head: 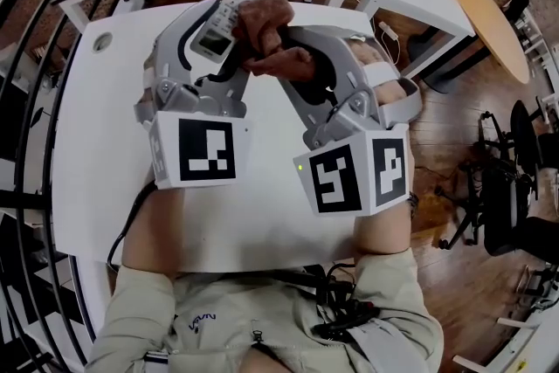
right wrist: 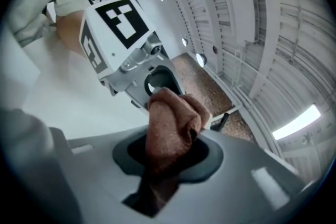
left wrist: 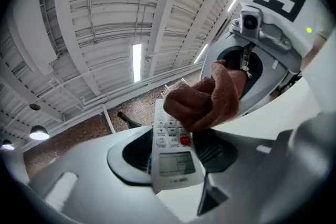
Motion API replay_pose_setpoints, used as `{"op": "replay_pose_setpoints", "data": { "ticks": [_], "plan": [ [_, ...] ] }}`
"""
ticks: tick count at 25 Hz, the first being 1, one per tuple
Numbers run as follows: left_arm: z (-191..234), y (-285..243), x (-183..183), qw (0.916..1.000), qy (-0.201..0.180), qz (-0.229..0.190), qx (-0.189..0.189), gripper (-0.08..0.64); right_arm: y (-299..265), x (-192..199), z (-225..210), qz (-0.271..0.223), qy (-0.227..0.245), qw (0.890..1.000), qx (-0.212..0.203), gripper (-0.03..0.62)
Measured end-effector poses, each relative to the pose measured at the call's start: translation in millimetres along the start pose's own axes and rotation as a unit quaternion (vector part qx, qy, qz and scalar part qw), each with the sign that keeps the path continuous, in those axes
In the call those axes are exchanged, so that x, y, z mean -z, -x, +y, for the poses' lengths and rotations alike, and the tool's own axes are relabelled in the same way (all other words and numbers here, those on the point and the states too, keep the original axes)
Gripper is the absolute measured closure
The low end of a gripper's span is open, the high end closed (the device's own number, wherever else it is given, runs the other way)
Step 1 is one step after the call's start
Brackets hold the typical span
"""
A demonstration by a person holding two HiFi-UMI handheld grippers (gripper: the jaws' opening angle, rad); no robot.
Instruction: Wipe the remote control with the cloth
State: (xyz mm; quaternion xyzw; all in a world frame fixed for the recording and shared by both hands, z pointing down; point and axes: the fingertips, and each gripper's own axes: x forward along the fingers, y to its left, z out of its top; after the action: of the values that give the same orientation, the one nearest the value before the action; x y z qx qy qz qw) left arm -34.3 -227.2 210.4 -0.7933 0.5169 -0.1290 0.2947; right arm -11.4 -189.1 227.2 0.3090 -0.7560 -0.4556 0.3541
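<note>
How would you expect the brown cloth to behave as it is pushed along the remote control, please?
Probably floppy: the cloth bunches into soft folds where the right gripper pinches it. It likely drags rather than slides, given its napped surface against the remote control. It looks light, so it should hardly shift the remote control held by the left gripper.

A white rectangular table is set on a brown wooden plank floor. Beyond it, a second white table and a round light-wood tabletop are placed close together. Black curved metal railings are seen at the left. Overhead, a white ribbed ceiling is lit by long fluorescent tubes.
</note>
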Motion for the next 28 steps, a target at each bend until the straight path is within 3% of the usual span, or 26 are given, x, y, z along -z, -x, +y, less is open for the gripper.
{"op": "replay_pose_setpoints", "data": {
  "ticks": [2,4,6,9,12,18,28],
  "plan": [
    [-3.9,-0.7,-1.8,1.0,-0.002,-0.005,0.007,0.316,5.4,2.2,-3.8,-0.013,-0.019,1.0,-0.008,0.49],
    [-5.7,-1.2,-2.6,0.9999,-0.002,-0.006,0.009,0.316,13.7,0.7,-19.1,-0.033,-0.043,0.998,0.016,0.491],
    [-7.1,-1.4,-1.9,0.9999,0.003,-0.005,0.01,0.316,24.3,-0.4,-44.2,-0.043,-0.057,0.994,0.085,0.489],
    [-8.5,-0.4,-3.8,0.9999,0.0,-0.007,0.011,0.316,37.2,8.3,-76.6,-0.017,-0.055,0.977,0.205,0.489],
    [-12.5,1.9,-7.7,0.9999,-0.006,-0.009,0.011,0.316,37.7,21.1,-84.6,0.021,-0.047,0.969,0.243,0.489],
    [-20.6,0.8,-11.8,0.9997,-0.012,-0.012,0.017,0.316,25.1,29.1,-76.2,0.055,-0.028,0.972,0.226,0.489],
    [-16.6,-0.7,-5.5,0.9998,-0.01,-0.005,0.018,0.316,1.8,7.4,-33.9,0.035,0.016,0.993,0.115,0.491]
  ]
}}
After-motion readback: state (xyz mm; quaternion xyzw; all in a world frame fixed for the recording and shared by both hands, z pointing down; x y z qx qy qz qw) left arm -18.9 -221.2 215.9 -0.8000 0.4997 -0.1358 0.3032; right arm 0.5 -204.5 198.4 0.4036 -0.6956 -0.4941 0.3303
